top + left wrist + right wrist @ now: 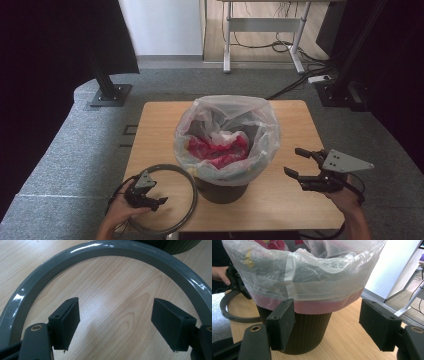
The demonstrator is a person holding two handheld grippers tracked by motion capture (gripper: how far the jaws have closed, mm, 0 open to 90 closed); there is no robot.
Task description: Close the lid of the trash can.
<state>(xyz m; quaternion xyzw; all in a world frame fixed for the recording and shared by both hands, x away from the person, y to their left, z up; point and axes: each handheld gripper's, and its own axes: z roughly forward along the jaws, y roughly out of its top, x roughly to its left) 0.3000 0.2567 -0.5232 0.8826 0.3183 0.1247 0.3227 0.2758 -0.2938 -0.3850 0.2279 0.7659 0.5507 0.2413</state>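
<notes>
While no writing is legible, the dark ribbed bin (pixel 222 191) at table (pixel 155 130) centre holds a clear bag (pixel 227 137) with pink waste (pixel 217 150). Left gripper (pixel 150 200), released, hovers inside the grey ring (pixel 187 200); right gripper (pixel 300 165), released, faces the bin.

Grey ring (pixel 167 200) flat beside bagged bin (pixel 222 187)

A: Right gripper (pixel 327 325) low in frame, jaws spread wide, nothing between them.

B: Dead centre, the dark ribbed bin (pixel 309 332), clear bag (pixel 307 272) draped over its rim.

A: Grey ring (pixel 234 315) lying flat, far left!
</notes>
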